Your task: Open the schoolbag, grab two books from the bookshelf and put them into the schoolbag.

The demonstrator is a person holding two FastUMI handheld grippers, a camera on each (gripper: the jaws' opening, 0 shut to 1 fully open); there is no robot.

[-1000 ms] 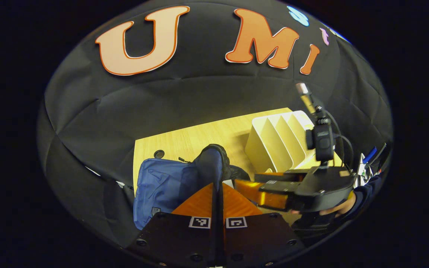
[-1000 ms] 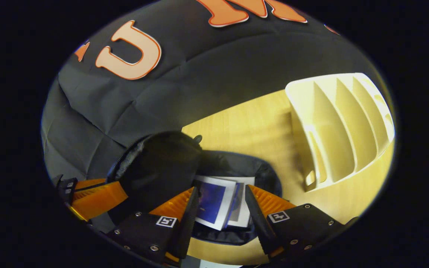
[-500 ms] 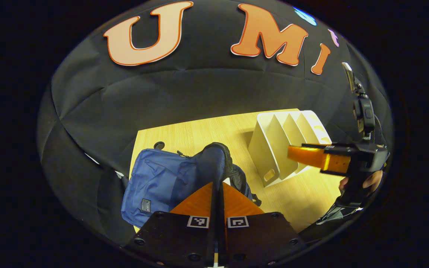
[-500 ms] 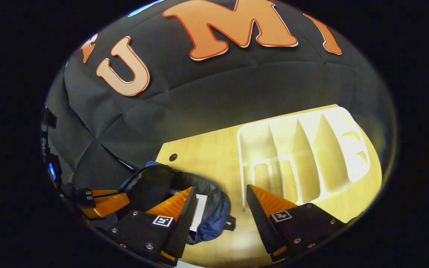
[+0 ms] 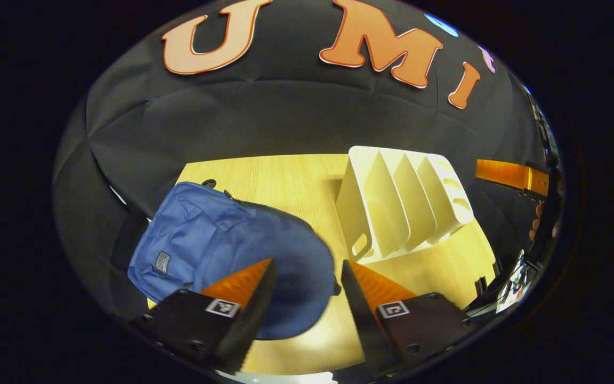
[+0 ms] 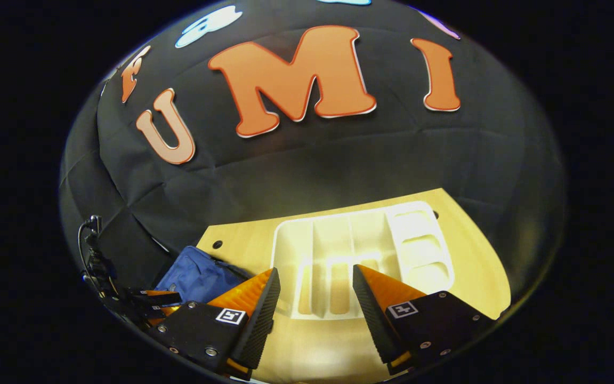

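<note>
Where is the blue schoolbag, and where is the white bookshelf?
schoolbag (image 5: 216, 240): left gripper view, on its blue front panel.
bookshelf (image 5: 387, 205): left gripper view, on one of its slanted dividers.

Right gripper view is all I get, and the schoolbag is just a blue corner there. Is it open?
Observer: In the left gripper view the whole schoolbag lies flat on the table, flap down over its opening.
Operator: Is the other gripper holding it?
Observer: No, the left gripper is open, gripping nothing.
Operator: Who holds mine?
Observer: A hand shows behind the right gripper, at that view's right edge.
</note>
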